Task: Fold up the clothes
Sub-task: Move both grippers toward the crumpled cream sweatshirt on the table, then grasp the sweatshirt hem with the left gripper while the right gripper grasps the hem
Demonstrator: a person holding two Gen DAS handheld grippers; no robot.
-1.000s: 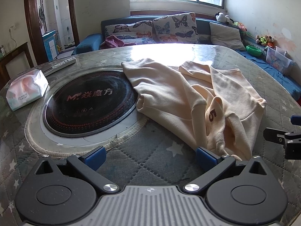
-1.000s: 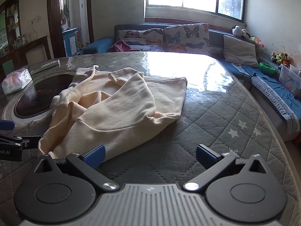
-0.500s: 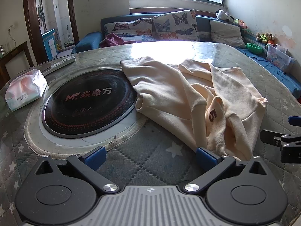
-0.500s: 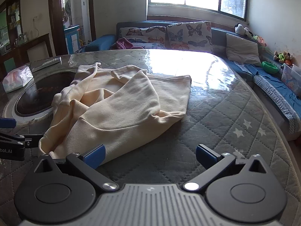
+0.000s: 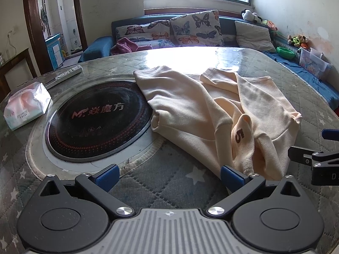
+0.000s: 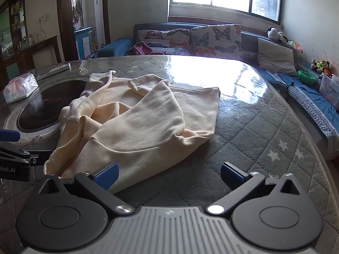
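Left wrist view: left claw [image 5: 168, 175] is spread wide and empty, hovering low over the quilted counter [image 5: 148, 182]. Its right blue pad sits just beside the near hem of the cream sweatshirt [image 5: 214, 114]; can't tell if it touches. Its left pad is over bare quilt.

Sweatshirt lies crumpled at 12 to 2 o'clock from the left claw, unfolded, one sleeve draped over the edge of the round black cooktop [image 5: 95, 120] at 11 o'clock. A dark "5" print shows on a bunched fold near the hem. Tissue pack [image 5: 25, 108] is at 10 o'clock, remote control [image 5: 65, 75] beyond it. Right claw's fingertips poke in from the frame edge at 3 o'clock, apart from the cloth.

Right wrist view: right claw [image 6: 168, 174] is likewise fully released, gripping nothing. Its left pad overlaps the sweatshirt [image 6: 144, 122] hem; its right pad is over bare counter [image 6: 243, 139]. Garment spreads 10 to 12 o'clock, with the cooktop [image 6: 42, 110] behind it at 10. Left claw's tips show at 9 o'clock, just beside the sweatshirt's near corner. Sofa [image 6: 211, 40] with butterfly cushions runs behind the counter.
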